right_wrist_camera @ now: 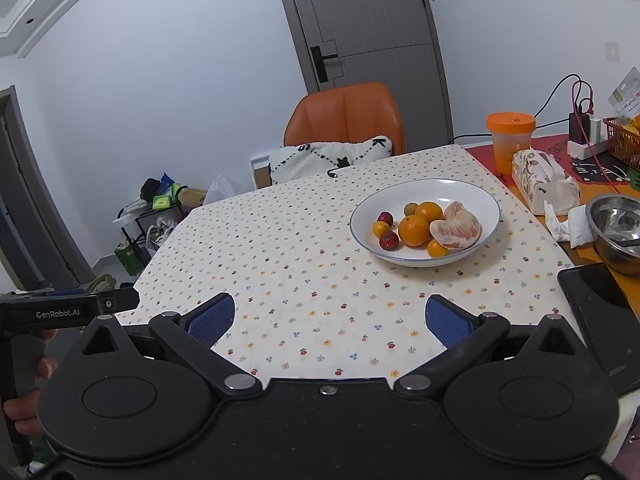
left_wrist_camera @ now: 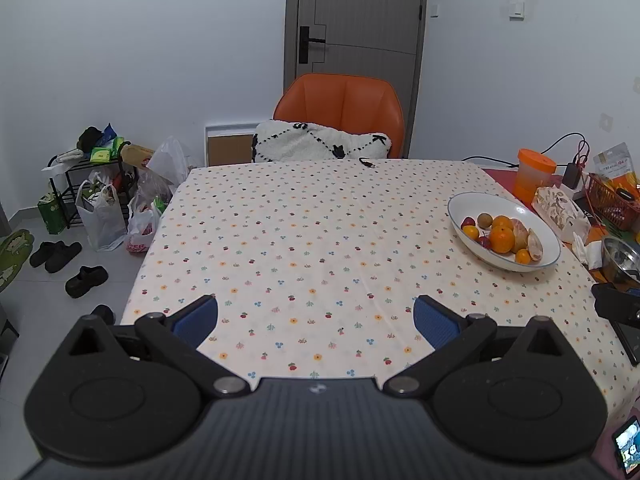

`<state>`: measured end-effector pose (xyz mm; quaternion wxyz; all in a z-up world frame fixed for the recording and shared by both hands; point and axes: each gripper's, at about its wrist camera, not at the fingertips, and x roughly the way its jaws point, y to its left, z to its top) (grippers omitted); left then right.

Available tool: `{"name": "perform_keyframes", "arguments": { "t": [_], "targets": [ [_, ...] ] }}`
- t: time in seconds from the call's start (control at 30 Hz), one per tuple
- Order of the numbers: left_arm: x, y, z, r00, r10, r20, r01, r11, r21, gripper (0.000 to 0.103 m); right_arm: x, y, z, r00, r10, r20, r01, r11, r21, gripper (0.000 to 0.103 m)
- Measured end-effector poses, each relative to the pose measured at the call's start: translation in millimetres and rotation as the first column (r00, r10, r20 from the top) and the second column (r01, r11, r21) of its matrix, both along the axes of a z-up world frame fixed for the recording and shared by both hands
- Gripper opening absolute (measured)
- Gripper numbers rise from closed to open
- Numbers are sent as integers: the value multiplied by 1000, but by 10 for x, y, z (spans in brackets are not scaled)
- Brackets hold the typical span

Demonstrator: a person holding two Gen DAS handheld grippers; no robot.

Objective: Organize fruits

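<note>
Both the left gripper (left_wrist_camera: 316,316) and the right gripper (right_wrist_camera: 330,320) are held with jaws spread wide, and nothing is held or touched; only the dotted cloth (right_wrist_camera: 304,280) is seen between them. Ahead and to the right of the jaws, all the fruit (right_wrist_camera: 428,226) is found piled in the white bowl (right_wrist_camera: 486,196), and none is seen on the cloth. This fits fruit gathered in, or fruit waiting to be sorted out, so no move can be picked; any soft piece should be squeezed gently.
</note>
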<state>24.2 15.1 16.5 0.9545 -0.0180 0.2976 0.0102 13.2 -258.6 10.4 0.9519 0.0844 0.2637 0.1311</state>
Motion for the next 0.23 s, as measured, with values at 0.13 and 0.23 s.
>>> {"name": "perform_keyframes", "arguments": {
  "t": [0.13,0.23],
  "targets": [
    [7,-8,-17,1000,-3,-5,3,1000,0,103,-3,7,3,1000,2,0,-2,1000,-2,103],
    [15,-16,-31,1000,-5,-9,5,1000,0,103,-3,8,3,1000,2,0,-2,1000,-1,103]
  ]
}}
